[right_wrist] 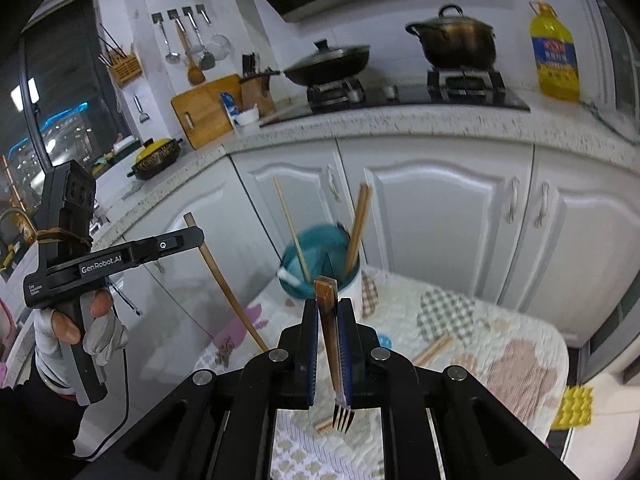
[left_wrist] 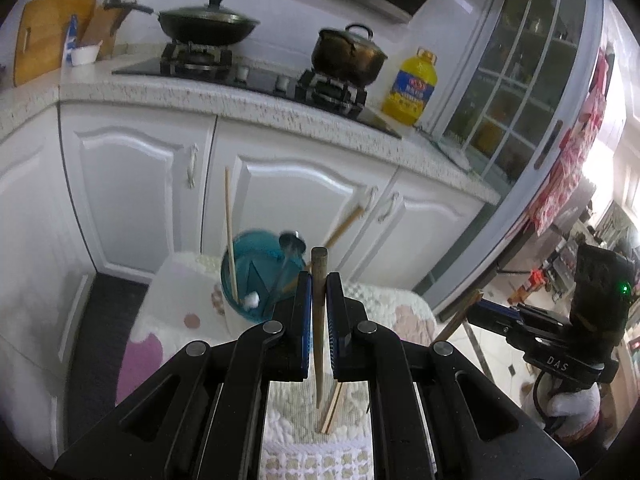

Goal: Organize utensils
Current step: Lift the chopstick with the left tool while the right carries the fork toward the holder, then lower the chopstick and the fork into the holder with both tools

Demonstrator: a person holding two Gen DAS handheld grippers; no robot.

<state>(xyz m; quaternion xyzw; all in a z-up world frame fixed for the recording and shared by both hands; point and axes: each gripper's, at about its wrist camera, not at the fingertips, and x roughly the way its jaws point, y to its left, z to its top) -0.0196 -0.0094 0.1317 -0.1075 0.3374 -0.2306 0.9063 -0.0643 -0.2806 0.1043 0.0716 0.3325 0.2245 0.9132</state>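
The desk [right_wrist: 516, 320], spread with a patterned quilted cloth, stands in front of white kitchen cabinets, and at its far edge sits the teal holder [right_wrist: 316, 252] where the utensils are being gathered. Part of the job looks done: a thin stick [right_wrist: 291, 226] and a pair of chopsticks [right_wrist: 358, 228] already lean in the holder, along with a dark-handled piece that is too blurred to name.

Two more items are in transit. The left gripper [left_wrist: 319, 280] has its jaws closed on a wooden stick [left_wrist: 319, 320], held upright above the cloth; in the right wrist view that same stick slants down toward the desk. The right gripper [right_wrist: 329, 320] has its jaws clamped on a fork [right_wrist: 334, 360], brown handle up and tines hanging down.

Still left on the cloth are loose chopsticks [right_wrist: 434, 346] near the middle, and another pair [left_wrist: 331, 410] under the left gripper. I judge the task roughly half finished: both held pieces need dropping into the holder, then the remaining chopsticks.
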